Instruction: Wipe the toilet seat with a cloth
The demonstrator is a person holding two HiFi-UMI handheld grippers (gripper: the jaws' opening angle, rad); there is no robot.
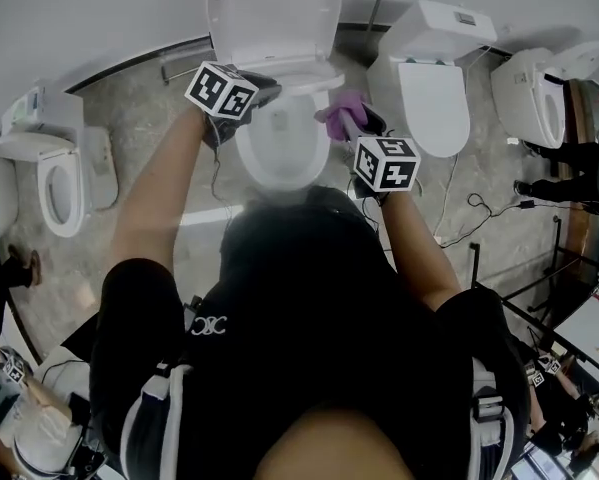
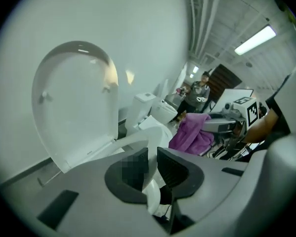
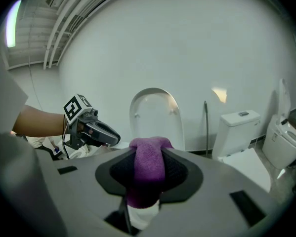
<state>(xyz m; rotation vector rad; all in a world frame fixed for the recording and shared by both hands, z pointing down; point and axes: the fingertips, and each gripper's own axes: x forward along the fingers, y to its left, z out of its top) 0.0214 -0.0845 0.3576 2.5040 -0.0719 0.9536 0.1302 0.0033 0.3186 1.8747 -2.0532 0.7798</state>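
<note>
Right gripper: the right gripper (image 3: 148,174) is clamped on a purple cloth (image 3: 148,154), which bulges over the jaw tips and hangs below them.
Left gripper: the left gripper (image 2: 153,157) carries nothing. Its jaws stand a narrow slit apart, and white porcelain shows through the slit.
Cloth position: at the far right of the toilet seat (image 1: 245,156), near the hinge end. From where I stand I can't tell whether it touches the seat.
Left gripper position: over the far left of the seat, across from the cloth.
Lid: the lid (image 1: 274,13) is up, leaning towards the wall, so the whole seat ring is open to wiping.
Step in hand: I'd say the wipe is at its far-right start, or only just about to begin.
Next move: press the cloth flat on the ring and draw it along the right side towards the near edge, keeping the grip firm so the cloth doesn't drop in.
Toilet bowl: the toilet bowl (image 1: 279,143) shows nothing inside but white. I can't make out water.
Right neighbour: the toilet on the right (image 1: 434,103) has its lid shut.
</note>
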